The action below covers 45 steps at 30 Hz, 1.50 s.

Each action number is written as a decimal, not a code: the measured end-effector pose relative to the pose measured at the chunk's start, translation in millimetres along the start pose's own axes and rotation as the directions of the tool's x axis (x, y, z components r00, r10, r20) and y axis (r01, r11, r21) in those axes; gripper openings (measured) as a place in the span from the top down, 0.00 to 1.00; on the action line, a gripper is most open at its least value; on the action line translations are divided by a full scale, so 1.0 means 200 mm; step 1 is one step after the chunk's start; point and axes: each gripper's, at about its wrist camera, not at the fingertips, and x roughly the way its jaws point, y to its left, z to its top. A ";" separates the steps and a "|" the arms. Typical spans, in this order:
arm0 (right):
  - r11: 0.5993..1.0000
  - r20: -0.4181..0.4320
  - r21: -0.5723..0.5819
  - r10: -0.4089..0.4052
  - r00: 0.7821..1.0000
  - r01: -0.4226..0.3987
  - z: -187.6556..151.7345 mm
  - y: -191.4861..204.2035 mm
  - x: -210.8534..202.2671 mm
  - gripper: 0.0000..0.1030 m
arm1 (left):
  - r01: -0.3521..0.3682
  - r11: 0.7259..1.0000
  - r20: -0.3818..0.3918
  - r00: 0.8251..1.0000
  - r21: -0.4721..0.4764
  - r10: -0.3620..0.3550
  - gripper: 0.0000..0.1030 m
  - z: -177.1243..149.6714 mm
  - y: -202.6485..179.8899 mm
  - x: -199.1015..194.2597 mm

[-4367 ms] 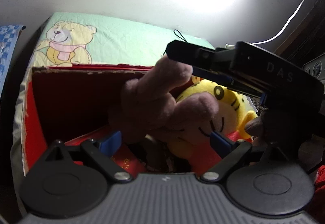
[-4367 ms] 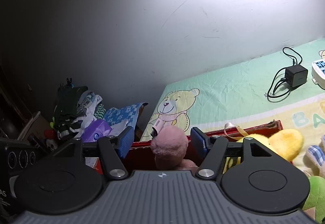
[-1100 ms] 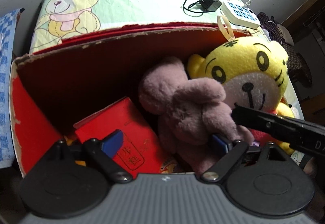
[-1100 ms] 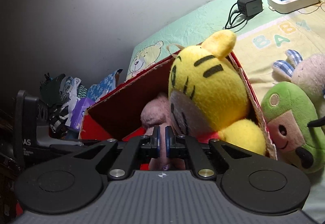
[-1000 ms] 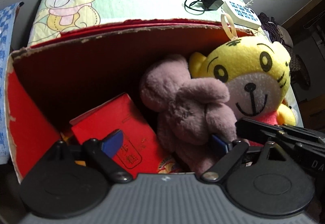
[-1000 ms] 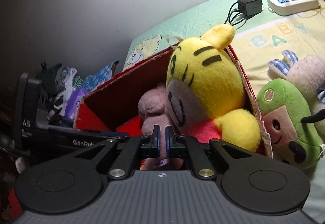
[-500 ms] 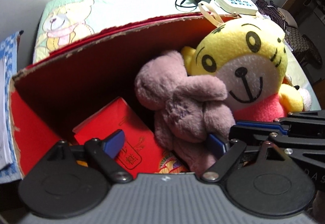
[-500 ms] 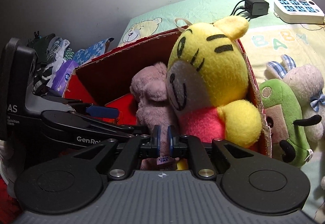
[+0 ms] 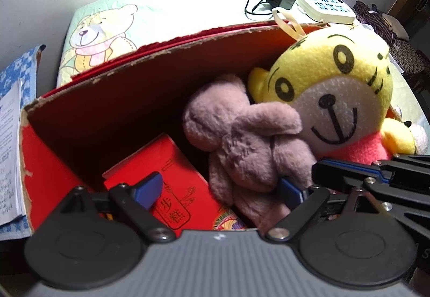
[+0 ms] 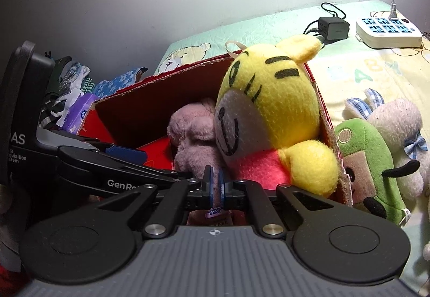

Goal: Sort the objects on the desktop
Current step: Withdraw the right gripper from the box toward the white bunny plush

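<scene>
Box (image 9: 139,76), red cardboard with a ragged rim, fills my left wrist view, and only from there can I see down to its floor: one red packet (image 9: 164,186) printed with gold characters lies flat at the bottom, with the mauve plush bear (image 9: 242,141) slumped beside it and the yellow tiger plush (image 9: 330,87) pressed against the bear's far side. My left gripper (image 9: 220,186) stands wide open over the box, one blue pad above the red packet, the other tucked against the bear's lower body; I cannot tell whether that pad presses it. The right wrist view gives me what the left one hides: my right gripper (image 10: 214,184) has its pads drawn in to a thin slit, and a small purple label hangs just below them, but I cannot tell whether anything is pinched there. That view also shows two more toys outside the box, standing against its right wall on the bedsheet (image 10: 362,76): one green plush (image 10: 368,162) and one pale plush (image 10: 400,130) with a blue checked bow. So I count four soft toys in all, two in the box and two out. Both views show one black charger (image 10: 333,26) and one white power strip (image 10: 387,32) farther back on the sheet. A heap of clothes (image 10: 70,81) shows only on the right view, left of the box.
</scene>
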 end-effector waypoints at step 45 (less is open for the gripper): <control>1.000 0.189 0.011 0.025 0.982 -0.028 -0.09 -0.01 -0.23 0.83 | -0.156 0.986 0.179 0.970 -0.054 0.164 0.06 -0.18 -0.05 -0.33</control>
